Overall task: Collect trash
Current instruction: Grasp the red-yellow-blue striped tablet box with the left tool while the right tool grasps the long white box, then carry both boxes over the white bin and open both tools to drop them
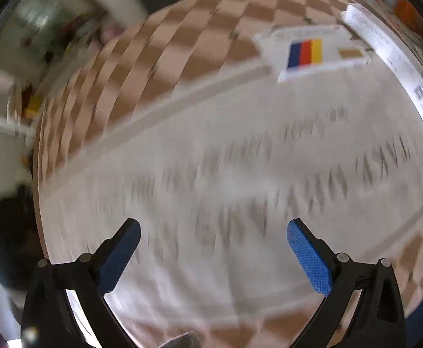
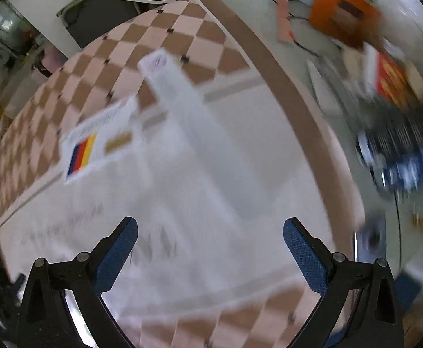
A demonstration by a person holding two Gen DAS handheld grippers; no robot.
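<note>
Both the left claw and the right claw are spread wide and grip nothing, each hovering over a white cloth on the checkered surface. A flat white box with a blue-red-yellow stripe lies beside a long white carton, ahead of both claws; blur hides finer detail.

- White cloth ahead of the left gripper lies bare.
- A flat card and long white box block the bench's far part.
- Clutter crowds the right edge.
</note>
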